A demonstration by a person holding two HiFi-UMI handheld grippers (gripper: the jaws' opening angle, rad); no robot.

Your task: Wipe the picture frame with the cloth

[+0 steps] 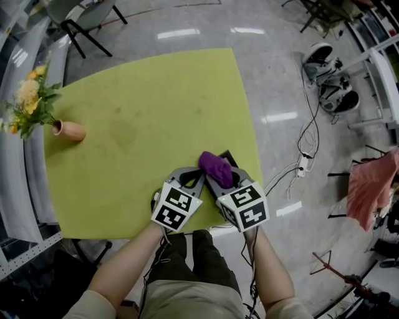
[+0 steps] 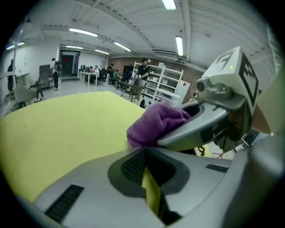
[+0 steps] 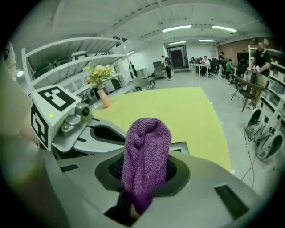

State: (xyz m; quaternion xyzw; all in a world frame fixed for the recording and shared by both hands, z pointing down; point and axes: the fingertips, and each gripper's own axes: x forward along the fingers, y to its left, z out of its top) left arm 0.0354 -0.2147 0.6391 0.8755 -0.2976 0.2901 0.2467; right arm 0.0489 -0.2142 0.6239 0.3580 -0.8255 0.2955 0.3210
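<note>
A purple cloth [image 1: 216, 166] sticks up out of my right gripper [image 1: 219, 172], which is shut on it near the front edge of the yellow-green table [image 1: 143, 106]. In the right gripper view the cloth [image 3: 147, 153] stands folded between the jaws. A dark corner of the picture frame [image 1: 228, 155] shows just beyond the cloth, lying flat on the table; the frame [image 3: 181, 147] is mostly hidden. My left gripper [image 1: 194, 179] lies close beside the right one, its jaws together with only a sliver of table between them [image 2: 151, 182]. The cloth [image 2: 156, 124] is to its right.
A terracotta vase [image 1: 68, 131] with yellow flowers [image 1: 28, 99] lies at the table's left edge. A chair [image 1: 81, 19] stands beyond the far left corner. Cables and a power strip [image 1: 305, 159] lie on the floor at the right, near a red cloth [image 1: 371, 187].
</note>
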